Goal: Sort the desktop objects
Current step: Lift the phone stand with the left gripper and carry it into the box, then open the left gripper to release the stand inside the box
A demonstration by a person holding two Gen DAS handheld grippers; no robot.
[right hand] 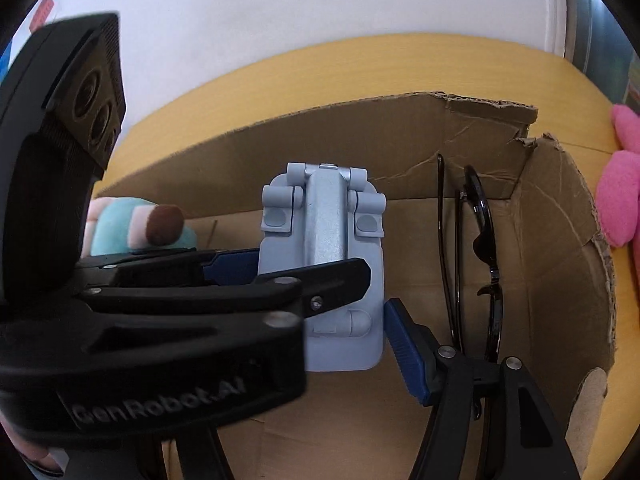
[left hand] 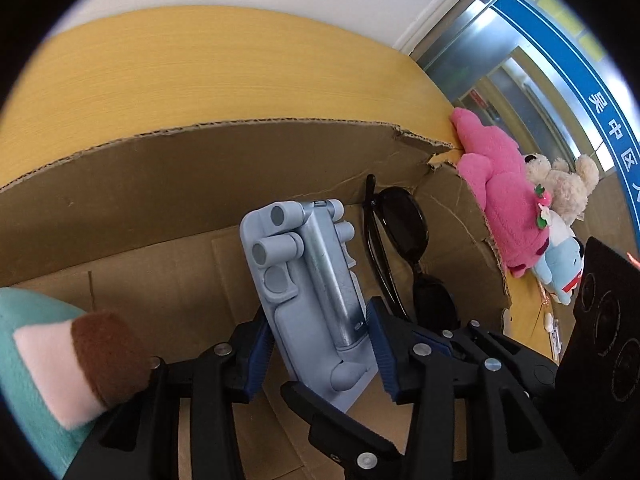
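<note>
Our folding phone stand (left hand: pixel 316 296) hangs inside the cardboard box (left hand: pixel 168 168), its long axis running straight out from our left gripper (left hand: pixel 320 344), whose blue pads pinch its two long edges. Our right gripper (right hand: pixel 344 336) crosses from the side, jaws wide around the stand's lower end without pressing it. Black sunglasses (left hand: pixel 400 224) stand just beside.

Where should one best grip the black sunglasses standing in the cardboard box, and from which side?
Probably at the bridge between the lenses of the sunglasses, coming from above through the open top of the cardboard box. They stand on edge, folded, near the right wall, so a pinch across the thin frame fits.
</note>
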